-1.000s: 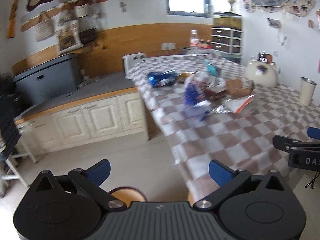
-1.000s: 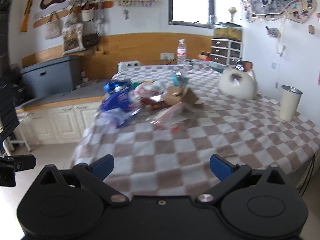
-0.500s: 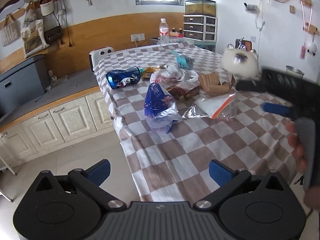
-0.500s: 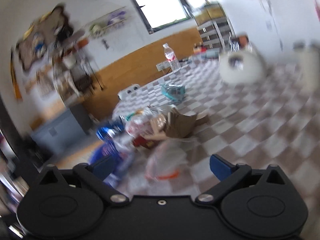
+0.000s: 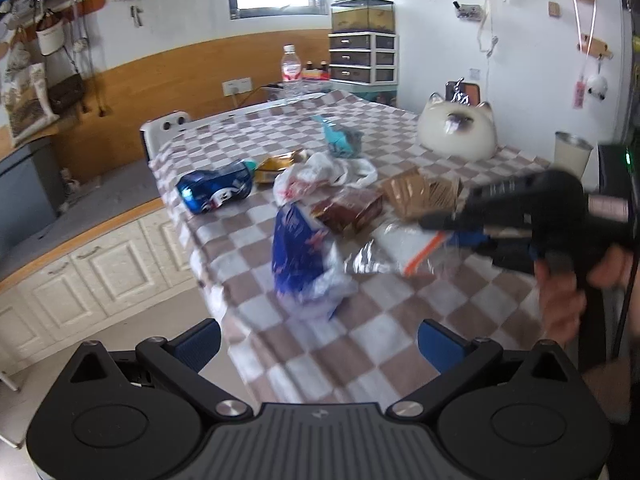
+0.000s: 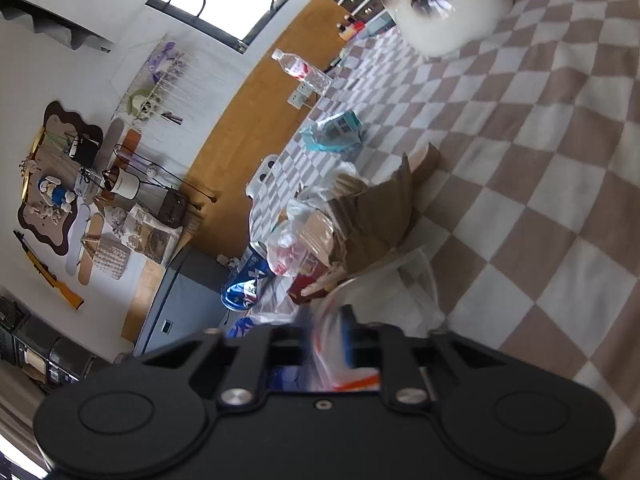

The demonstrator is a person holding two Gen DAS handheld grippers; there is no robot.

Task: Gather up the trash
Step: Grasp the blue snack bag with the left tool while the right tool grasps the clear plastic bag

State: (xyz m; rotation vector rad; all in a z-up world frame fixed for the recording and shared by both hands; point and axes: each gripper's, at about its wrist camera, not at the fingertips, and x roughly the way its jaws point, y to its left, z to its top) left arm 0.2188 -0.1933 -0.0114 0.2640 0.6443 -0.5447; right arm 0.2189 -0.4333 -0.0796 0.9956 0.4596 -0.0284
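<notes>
1. The left tongs (image 5: 319,338) hang above the near edge of the counter (image 5: 400,344), their blue pads spread wide with nothing between them.
2. The right tongs (image 6: 328,338) are rolled to one side and closed down on the orange-striped edge of a clear zip bag (image 6: 404,280). The plastic is bunched between the two blue pads.
3. In the left view the right tongs (image 5: 440,222) reach in from the right, gripped by a hand (image 5: 568,284), with their tips at the clear zip bag (image 5: 404,246). They are blurred there.
4. The trash lies in a loose heap on the checked cloth toward the left half of the counter.
5. A blue snack bag (image 5: 300,256) is nearest the left tongs, crumpled and tilted.
6. A red-brown box (image 5: 348,210) sits just behind the snack bag, touching the zip bag's foil-like edge.
7. A white plastic bag (image 5: 320,176) lies behind the box, and a torn brown cardboard piece (image 5: 420,194) is just to its right.
8. A blue can (image 5: 216,191) lies on its side near the counter's left edge, with a gold wrapper (image 5: 280,164) just beside it.
9. A teal carton (image 5: 340,140) lies farther back.
10. A cat-shaped cushion (image 5: 456,132), a metal cup (image 5: 572,156) and a water bottle (image 5: 291,74) stand apart from the heap.
</notes>
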